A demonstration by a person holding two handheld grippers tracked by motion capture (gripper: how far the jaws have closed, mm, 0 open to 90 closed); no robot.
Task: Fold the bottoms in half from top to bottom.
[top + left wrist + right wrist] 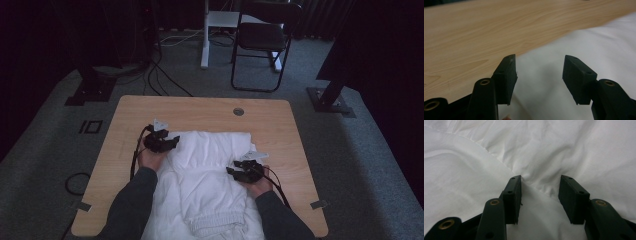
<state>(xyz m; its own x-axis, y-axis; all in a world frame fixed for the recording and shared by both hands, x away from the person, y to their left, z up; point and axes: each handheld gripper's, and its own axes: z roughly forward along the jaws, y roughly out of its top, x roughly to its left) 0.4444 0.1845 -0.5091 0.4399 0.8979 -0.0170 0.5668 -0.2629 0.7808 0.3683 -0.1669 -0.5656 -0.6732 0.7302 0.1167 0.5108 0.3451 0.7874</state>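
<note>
A white garment (206,152) lies crumpled on the wooden table (200,106), its ribbed hem hanging toward the near edge. My left gripper (175,142) sits at the cloth's far left corner. In the left gripper view its jaws stand apart, and the left gripper (539,59) hovers over the garment's edge (584,42) where it meets bare wood (486,32). My right gripper (231,172) rests on the cloth's right side. In the right gripper view the right gripper (540,179) is open over a creased fold (531,177), with neither pad pressing the fabric.
A round cable hole (238,111) sits in the table's far edge. Beyond the table stand a black folding chair (264,37) and a white desk leg (204,35). Cables (165,82) and dark stand bases (92,90) lie on the grey carpet.
</note>
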